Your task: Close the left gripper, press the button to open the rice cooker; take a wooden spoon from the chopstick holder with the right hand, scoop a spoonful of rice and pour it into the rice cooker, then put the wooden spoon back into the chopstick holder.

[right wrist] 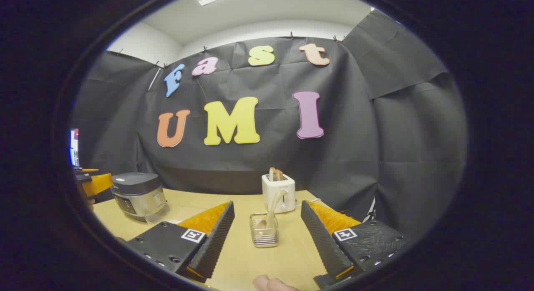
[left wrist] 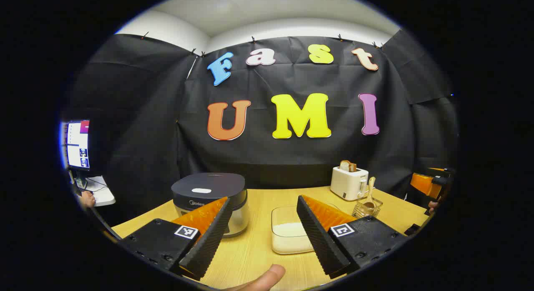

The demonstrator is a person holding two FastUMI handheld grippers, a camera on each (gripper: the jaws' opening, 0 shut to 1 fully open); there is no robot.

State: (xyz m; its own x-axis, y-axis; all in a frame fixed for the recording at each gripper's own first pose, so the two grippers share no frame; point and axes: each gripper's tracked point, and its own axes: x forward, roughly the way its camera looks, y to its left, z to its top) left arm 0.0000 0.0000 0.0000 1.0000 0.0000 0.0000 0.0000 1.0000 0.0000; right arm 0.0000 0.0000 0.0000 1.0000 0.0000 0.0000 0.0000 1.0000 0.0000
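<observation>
In the left gripper view the rice cooker (left wrist: 208,195), dark lid down, stands on the wooden table behind my left finger. My left gripper (left wrist: 263,214) is open above the table, with a clear container of white rice (left wrist: 288,234) between and beyond its fingers. Farther right the wire chopstick holder (left wrist: 367,207) carries the wooden spoon (left wrist: 370,191). In the right gripper view my right gripper (right wrist: 267,218) is open, and the chopstick holder (right wrist: 264,234) with the wooden spoon (right wrist: 273,209) stands between its fingers, a little ahead. The rice cooker (right wrist: 137,195) sits at the far left.
A white toaster (left wrist: 349,182) with bread in it stands at the back of the table (left wrist: 254,257), behind the holder; it shows as the toaster (right wrist: 278,193) in the right gripper view. A monitor (left wrist: 77,145) is at the far left. A fingertip (left wrist: 267,278) shows at the bottom.
</observation>
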